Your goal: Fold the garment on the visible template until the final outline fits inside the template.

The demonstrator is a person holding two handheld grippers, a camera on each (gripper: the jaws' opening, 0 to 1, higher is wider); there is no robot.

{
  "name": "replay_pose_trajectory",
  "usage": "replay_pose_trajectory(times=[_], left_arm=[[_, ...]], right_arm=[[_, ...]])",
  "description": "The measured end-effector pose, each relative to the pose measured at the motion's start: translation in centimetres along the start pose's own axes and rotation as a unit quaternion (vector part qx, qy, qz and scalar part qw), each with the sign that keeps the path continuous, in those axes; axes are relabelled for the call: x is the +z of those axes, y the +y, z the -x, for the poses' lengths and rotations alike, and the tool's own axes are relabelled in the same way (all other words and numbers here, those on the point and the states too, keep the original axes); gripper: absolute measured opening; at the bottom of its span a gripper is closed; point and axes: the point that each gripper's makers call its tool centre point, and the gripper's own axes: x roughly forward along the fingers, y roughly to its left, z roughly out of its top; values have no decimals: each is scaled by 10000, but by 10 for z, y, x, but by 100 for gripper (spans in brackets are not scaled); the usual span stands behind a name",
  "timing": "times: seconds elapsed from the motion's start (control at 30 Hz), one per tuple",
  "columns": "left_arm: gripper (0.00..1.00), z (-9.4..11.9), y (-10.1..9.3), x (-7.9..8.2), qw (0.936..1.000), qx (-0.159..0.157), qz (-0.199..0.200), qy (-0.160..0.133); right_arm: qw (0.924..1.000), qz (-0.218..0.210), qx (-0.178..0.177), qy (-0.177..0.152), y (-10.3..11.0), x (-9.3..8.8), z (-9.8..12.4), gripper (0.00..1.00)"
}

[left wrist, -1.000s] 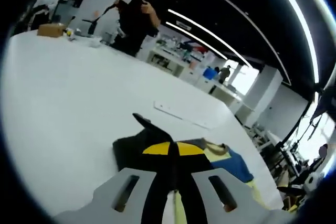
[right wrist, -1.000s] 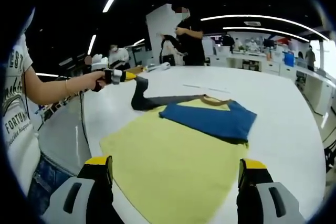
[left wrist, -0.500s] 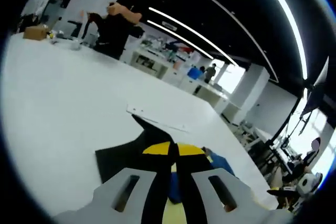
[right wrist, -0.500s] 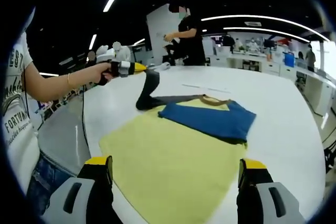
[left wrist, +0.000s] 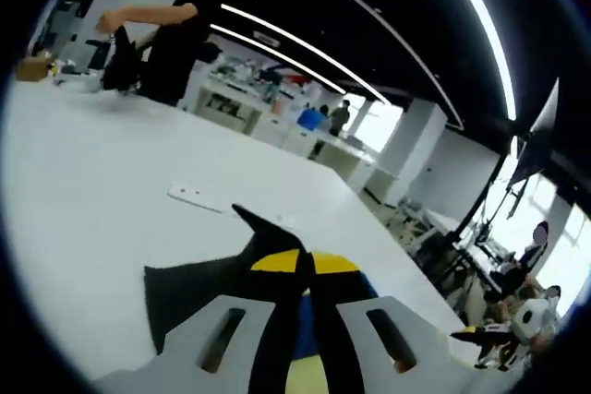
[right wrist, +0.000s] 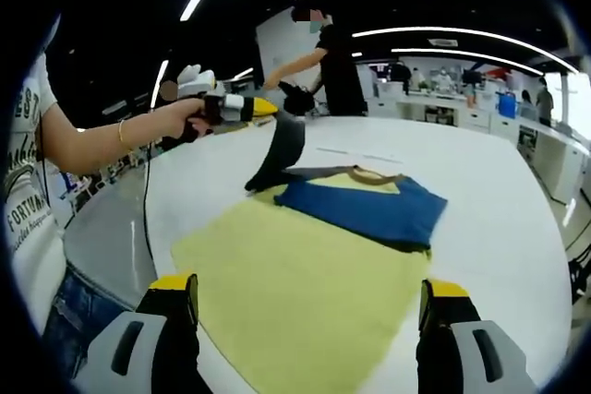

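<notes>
Lying flat on the white counter [right wrist: 517, 219]: one garment [right wrist: 314, 274], yellow body, blue folded panel [right wrist: 365, 209] across its far half, dark sleeve [right wrist: 280, 149] at the far-left corner.

- Garment: near edge close to the counter's near rim; left corner just inside the counter's left rim. Blue panel's right edge ends with broad bare counter beyond it, to the right and far side.
- Sleeve: lifted off the counter, hanging as a dark curved flap from the left tool [right wrist: 261, 108], its lower end joined to the garment beside the collar [right wrist: 374, 173].
- Left tool: clenched on the sleeve. In the left gripper view its jaws [left wrist: 305, 320] are closed together with dark cloth [left wrist: 203, 279] spread between and ahead of them. A hand [right wrist: 185, 117] holds it above the counter's left side.
- Right tool [right wrist: 309, 320]: released, jaws wide apart, nothing between them; poised over the garment's near edge.
- Template: cannot tell its outline in either view.
- White strip [left wrist: 194, 196]: flat on the counter beyond the garment's far edge, apart from it, bare counter all round.
- Person in black [right wrist: 332, 66]: standing at the counter's far edge, well apart from the garment.
</notes>
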Motion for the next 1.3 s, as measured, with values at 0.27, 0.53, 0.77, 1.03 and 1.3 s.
replay_pose_trajectory(times=[0.27, 0.53, 0.77, 1.03, 1.3], left_arm=[[0, -20, -30, -16, 9994, -260, -148, 173], [0, -42, -64, -23, 9965, -805, -216, 81], [0, -56, -86, -31, 9934, -1112, -263, 71], [0, -67, -99, -62, 9899, -1248, -513, 425], [0, -77, -120, -86, 9834, -1572, -614, 666]], right_arm=[[9999, -101, -60, -34, -1, -5, 0, 99], [9998, -161, -118, -25, -2, -8, -1, 99], [9995, -226, -211, 39, -7, -13, 2, 98], [9991, -286, -297, 25, -13, -14, 6, 98], [9988, -343, -329, 69, -15, -19, 8, 98]])
